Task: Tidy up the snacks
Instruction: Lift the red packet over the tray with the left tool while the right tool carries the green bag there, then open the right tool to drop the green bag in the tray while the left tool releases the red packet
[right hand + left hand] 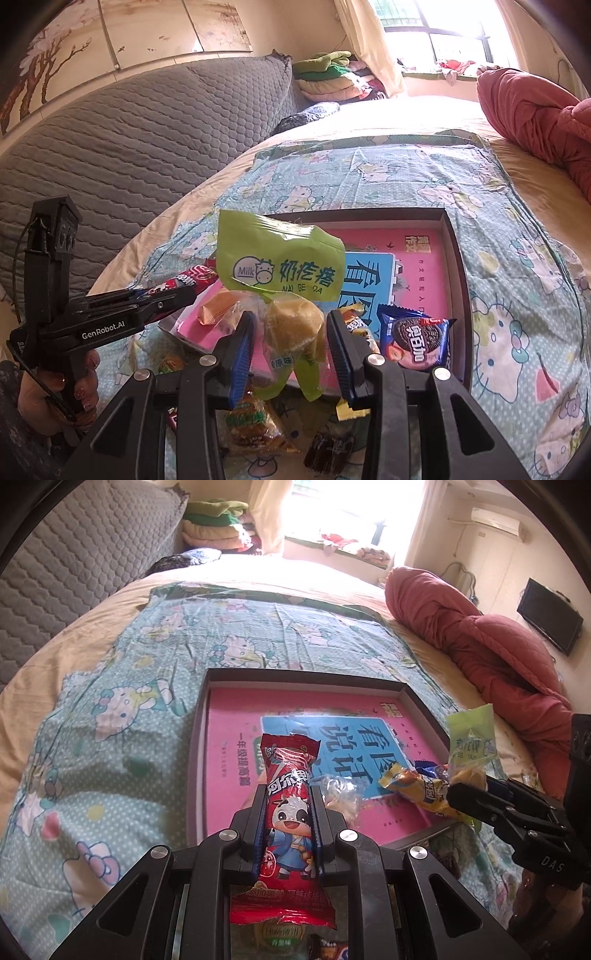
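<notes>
My left gripper is shut on a red cartoon-cow snack packet, held above the near edge of a dark tray lined with a pink book. My right gripper is shut on a green milk-snack packet, held over the tray's near left corner; it also shows at the right of the left wrist view. In the tray lie a yellow packet, a clear-wrapped sweet and a blue Oreo packet. The left gripper shows at the left of the right wrist view.
The tray sits on a Hello Kitty sheet on a bed. Loose snacks lie on the sheet before the tray. A red quilt lies at the right, a grey padded headboard at the left.
</notes>
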